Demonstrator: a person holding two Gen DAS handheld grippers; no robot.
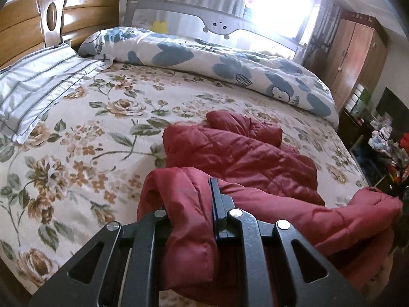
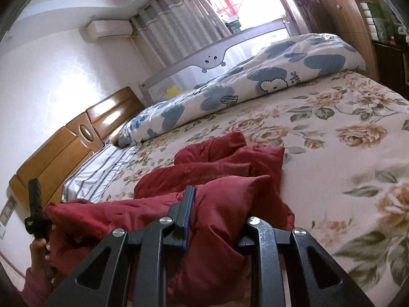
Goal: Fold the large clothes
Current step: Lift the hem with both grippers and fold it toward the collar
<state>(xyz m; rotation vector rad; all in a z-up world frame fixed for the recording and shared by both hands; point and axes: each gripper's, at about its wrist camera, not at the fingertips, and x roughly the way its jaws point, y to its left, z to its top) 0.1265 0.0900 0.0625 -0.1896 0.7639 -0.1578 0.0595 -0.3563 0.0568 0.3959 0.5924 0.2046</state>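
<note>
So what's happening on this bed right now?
A person with a gripper in each hand is handling a red puffer jacket on the floral bed. The left gripper and the right gripper are each shut on a bunch of its near edge. The rest lies crumpled toward the middle of the bed, not yet folded. A rolled duvet lies along the far side.

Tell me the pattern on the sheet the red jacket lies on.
The bedsheet is cream with tan roses and green leaves, clearest in the left wrist view, beneath the red jacket.
</note>
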